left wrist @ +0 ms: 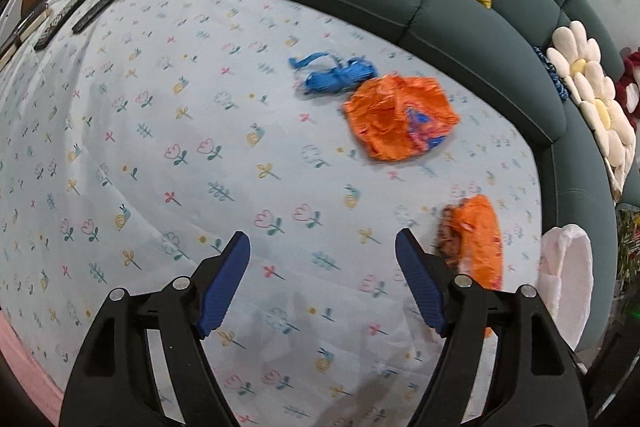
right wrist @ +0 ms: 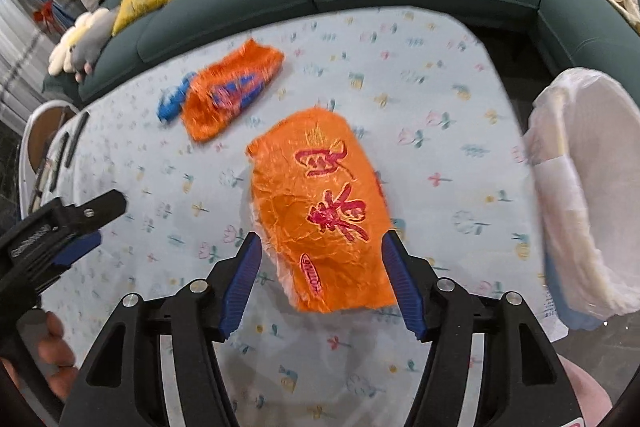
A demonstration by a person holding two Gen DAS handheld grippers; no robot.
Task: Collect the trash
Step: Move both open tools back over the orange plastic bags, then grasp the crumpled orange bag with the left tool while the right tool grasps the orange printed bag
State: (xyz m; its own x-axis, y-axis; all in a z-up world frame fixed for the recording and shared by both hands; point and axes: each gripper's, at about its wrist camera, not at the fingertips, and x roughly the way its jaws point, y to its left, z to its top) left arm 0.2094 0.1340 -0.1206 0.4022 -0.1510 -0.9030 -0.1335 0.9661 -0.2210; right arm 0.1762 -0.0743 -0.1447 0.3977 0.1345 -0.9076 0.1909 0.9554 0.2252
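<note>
1. Right tongs [right wrist: 322, 279]: apart, straddling the crinkled orange foil wrapper with red lettering [right wrist: 320, 211] on the desk [right wrist: 440, 107].
2. Left tongs [left wrist: 322, 281]: apart, empty.
3. Advice: lower, close, carry right to the white-lined bin [right wrist: 588, 187].

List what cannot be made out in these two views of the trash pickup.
- Left wrist view: the near crumpled orange foil wrapper is motion-blurred and partly behind the open left claw, so its print is unreadable.
- Right wrist view: whether the open right claw touches that wrapper is unclear.
- Right wrist view: the white-lined trash bin is cut by the frame edge; its contents are indistinct.
- Both views: the blue crumpled wrapper is too blurred to identify.
</note>
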